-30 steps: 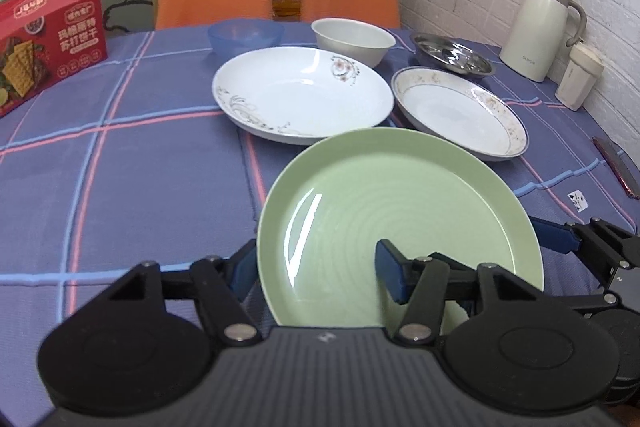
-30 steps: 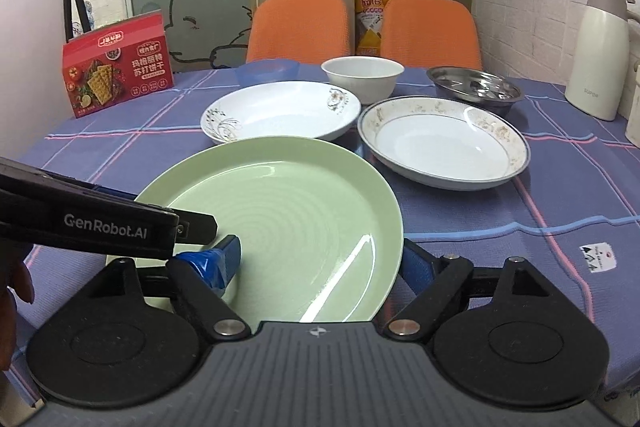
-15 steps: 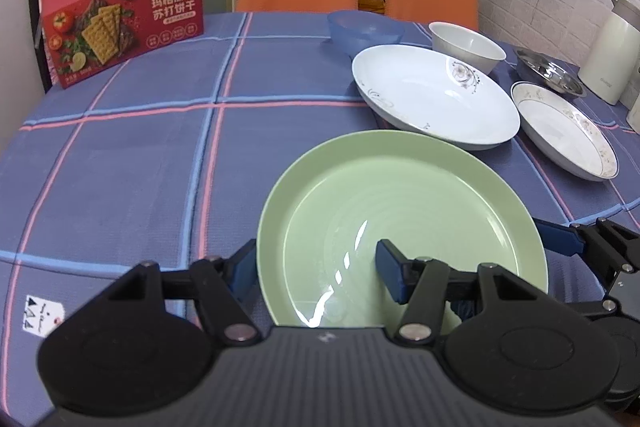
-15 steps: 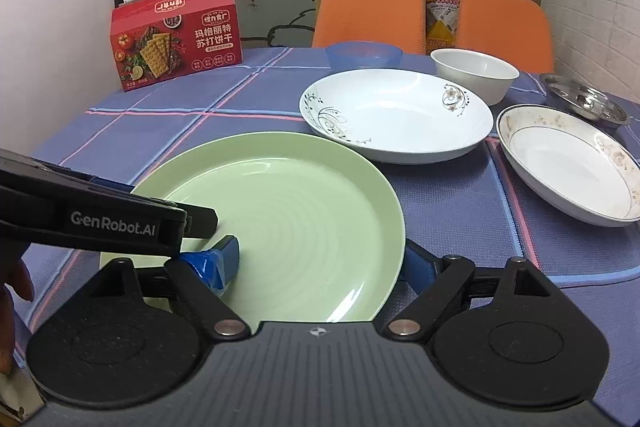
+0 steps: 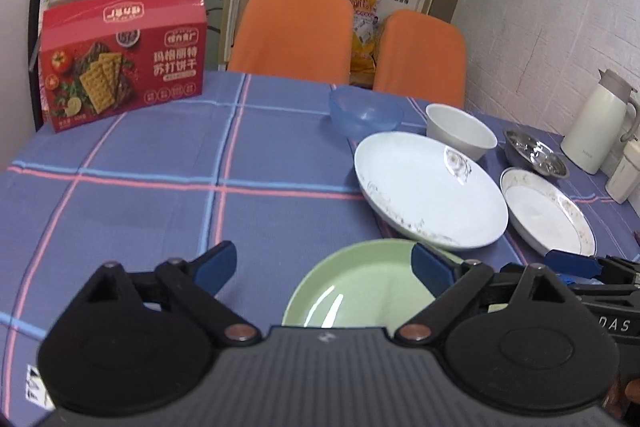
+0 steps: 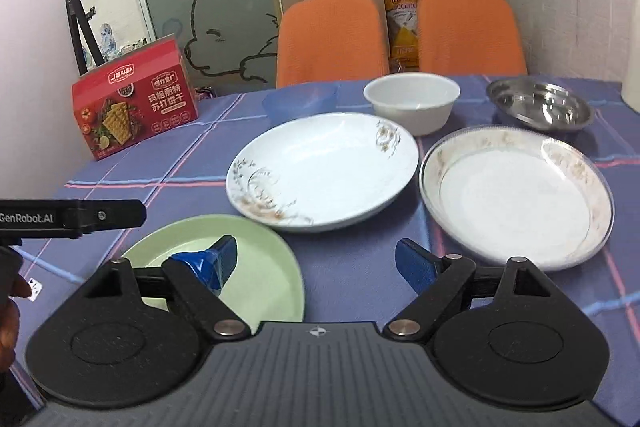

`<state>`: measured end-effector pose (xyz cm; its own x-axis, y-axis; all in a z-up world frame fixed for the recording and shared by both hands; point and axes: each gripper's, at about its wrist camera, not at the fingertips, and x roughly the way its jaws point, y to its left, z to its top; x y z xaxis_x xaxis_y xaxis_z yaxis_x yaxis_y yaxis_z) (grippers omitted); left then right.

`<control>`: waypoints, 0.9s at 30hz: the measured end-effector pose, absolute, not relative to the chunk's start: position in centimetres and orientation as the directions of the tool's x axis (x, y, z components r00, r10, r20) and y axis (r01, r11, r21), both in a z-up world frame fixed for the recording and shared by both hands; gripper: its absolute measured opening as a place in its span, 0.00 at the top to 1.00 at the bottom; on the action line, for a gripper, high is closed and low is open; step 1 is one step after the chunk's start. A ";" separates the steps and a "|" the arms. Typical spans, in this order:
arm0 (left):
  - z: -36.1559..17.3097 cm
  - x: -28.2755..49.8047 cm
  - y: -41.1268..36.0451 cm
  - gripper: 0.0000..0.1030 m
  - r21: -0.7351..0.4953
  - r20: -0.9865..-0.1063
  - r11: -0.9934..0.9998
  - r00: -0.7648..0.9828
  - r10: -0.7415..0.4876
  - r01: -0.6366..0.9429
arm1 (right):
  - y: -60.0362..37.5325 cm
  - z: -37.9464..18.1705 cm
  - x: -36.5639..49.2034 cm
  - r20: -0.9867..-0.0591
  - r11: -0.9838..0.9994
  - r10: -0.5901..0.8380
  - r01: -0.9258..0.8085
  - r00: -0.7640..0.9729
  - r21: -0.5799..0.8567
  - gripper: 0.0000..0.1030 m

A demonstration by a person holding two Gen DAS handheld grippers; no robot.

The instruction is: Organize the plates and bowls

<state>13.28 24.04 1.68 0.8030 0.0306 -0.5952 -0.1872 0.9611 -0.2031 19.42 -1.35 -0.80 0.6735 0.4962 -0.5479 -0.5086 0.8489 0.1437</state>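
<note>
Seven dishes are laid out on a table [image 5: 120, 187] covered with a blue cloth crossed by pink and light-blue lines. Two orange chairs [image 6: 332, 39] are set at its far edge, in front of a brown bag and a yellow packet. A red cracker box [image 5: 124, 59] is stood upright at the far left corner. The large white plate [image 6: 324, 167] with floral marks is placed at the centre, its near rim just beside the green plate [image 5: 360, 291], which is laid flat at the near edge; whether the two rims touch cannot be told. A gold-rimmed white plate [image 6: 516, 195] is set to the right of the large one, close beside it. A cream thermos jug [image 5: 596, 127] is stood at the far right by the white brick wall, with a small cream container next to it. Behind the plates a blue translucent bowl [image 5: 366, 111], a white bowl [image 6: 412, 101] and a steel dish [image 6: 540, 105] are ranged left to right. The left gripper [image 5: 324, 261] is held with its blue pads spread wide, nothing between them, its right pad over the green plate's rim. The right gripper [image 6: 316, 261] is likewise spread and empty, its left pad over the green plate, its right pad over bare cloth.
</note>
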 end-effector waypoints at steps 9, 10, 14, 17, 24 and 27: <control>1.3 19.5 25.0 0.10 -0.234 -0.636 0.958 0.772 -0.022 -0.165 | 0.4 -0.4 28.6 -0.596 0.821 0.442 -0.571 0.670 -0.034 0.28; 1.1 19.7 25.0 0.10 -0.232 -0.636 0.959 0.771 -0.021 -0.165 | 0.6 -0.7 29.5 -0.608 0.819 0.434 -0.573 0.665 -0.041 0.29; -0.2 20.7 25.9 0.10 -0.237 -0.658 0.953 0.753 -0.015 -0.188 | 1.5 -2.3 32.6 -0.654 0.805 0.423 -0.591 0.627 -0.046 0.28; -0.7 22.1 26.7 0.10 -0.255 -0.673 0.948 0.739 -0.033 -0.191 | 2.6 -3.4 33.6 -0.688 0.786 0.416 -0.615 0.595 -0.056 0.28; -0.6 25.1 27.5 0.10 -0.272 -0.676 0.944 0.735 -0.051 -0.185 | 4.0 -3.3 33.5 -0.682 0.812 0.412 -0.583 0.605 -0.028 0.26; -0.9 25.4 27.7 0.10 -0.268 -0.681 0.945 0.731 -0.048 -0.188 | 5.3 -3.3 33.6 -0.672 0.796 0.442 -0.606 0.595 -0.013 0.26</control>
